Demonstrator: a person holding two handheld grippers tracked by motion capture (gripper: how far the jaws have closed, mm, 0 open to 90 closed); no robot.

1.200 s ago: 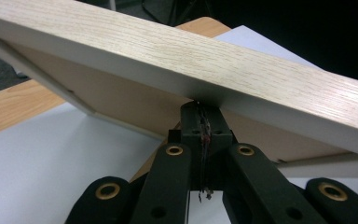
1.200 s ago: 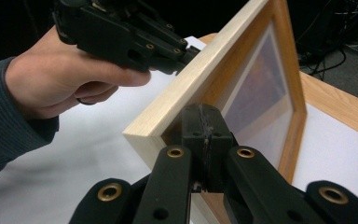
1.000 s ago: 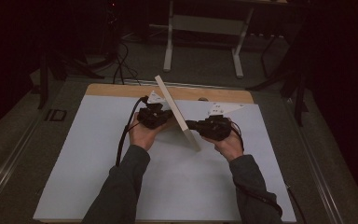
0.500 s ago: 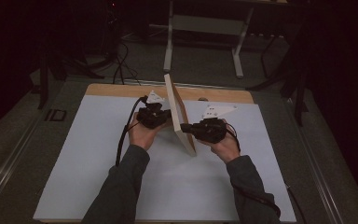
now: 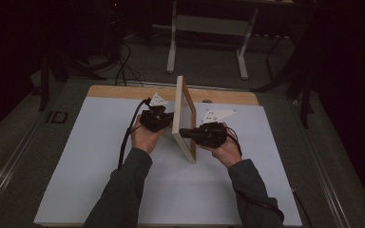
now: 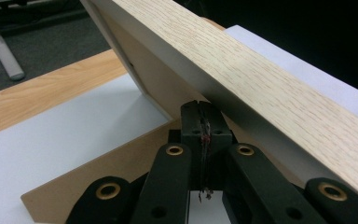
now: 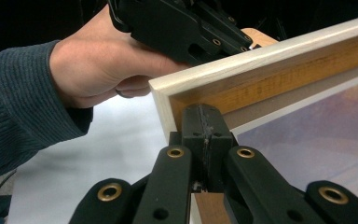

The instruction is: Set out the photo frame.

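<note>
Wooden picture frame stood nearly upright on its lower edge at the middle of the white table mat, propped between both tools. Left gripper at the frame's back, jaws fully closed with nothing between them, tips pressed to the backing near the easel stand; likely bracing against a fall. Right gripper likewise closed and empty, tips against the glazed front by a corner. Held by opposing pushes, not by a pinch.

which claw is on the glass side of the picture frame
The right claw: its view shows the picture frame's glass front. The left claw faces the plain back.
</note>
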